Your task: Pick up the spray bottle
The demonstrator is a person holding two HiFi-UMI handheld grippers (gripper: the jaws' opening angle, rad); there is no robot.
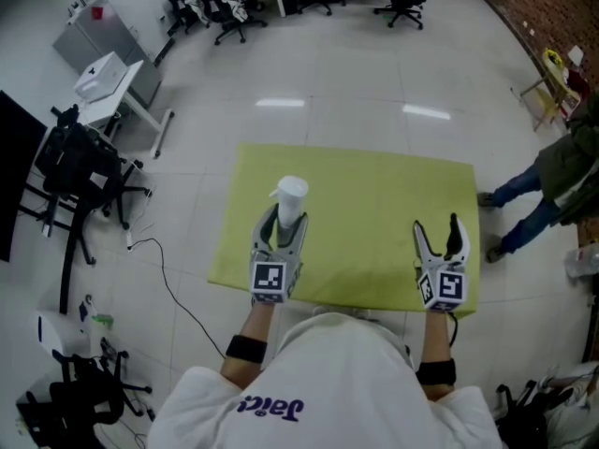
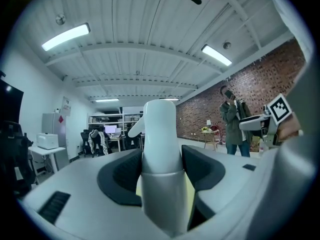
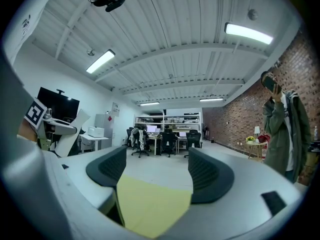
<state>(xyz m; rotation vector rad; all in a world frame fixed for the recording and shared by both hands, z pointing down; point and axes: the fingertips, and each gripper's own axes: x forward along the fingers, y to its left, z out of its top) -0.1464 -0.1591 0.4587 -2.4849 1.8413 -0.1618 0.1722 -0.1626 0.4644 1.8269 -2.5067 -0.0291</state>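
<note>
A white spray bottle (image 1: pixel 289 202) stands upright between the jaws of my left gripper (image 1: pixel 281 230), over the left part of a yellow-green table (image 1: pixel 374 213). In the left gripper view the spray bottle (image 2: pixel 161 154) fills the middle, and both dark pads (image 2: pixel 202 171) press on its body, so the left gripper (image 2: pixel 161 171) is shut on it. My right gripper (image 1: pixel 442 241) hovers over the table's right front part, open, with nothing between its jaws. In the right gripper view, the right gripper (image 3: pixel 159 176) shows only the yellow-green table (image 3: pixel 150 201) between its pads.
Office chairs (image 1: pixel 220 7) and desks line the far side of the room. A white table with a printer (image 1: pixel 108 78) and a black stand (image 1: pixel 80 171) are at the left. A person (image 1: pixel 552 181) stands just past the table's right edge. Cables (image 1: pixel 154 260) lie on the floor.
</note>
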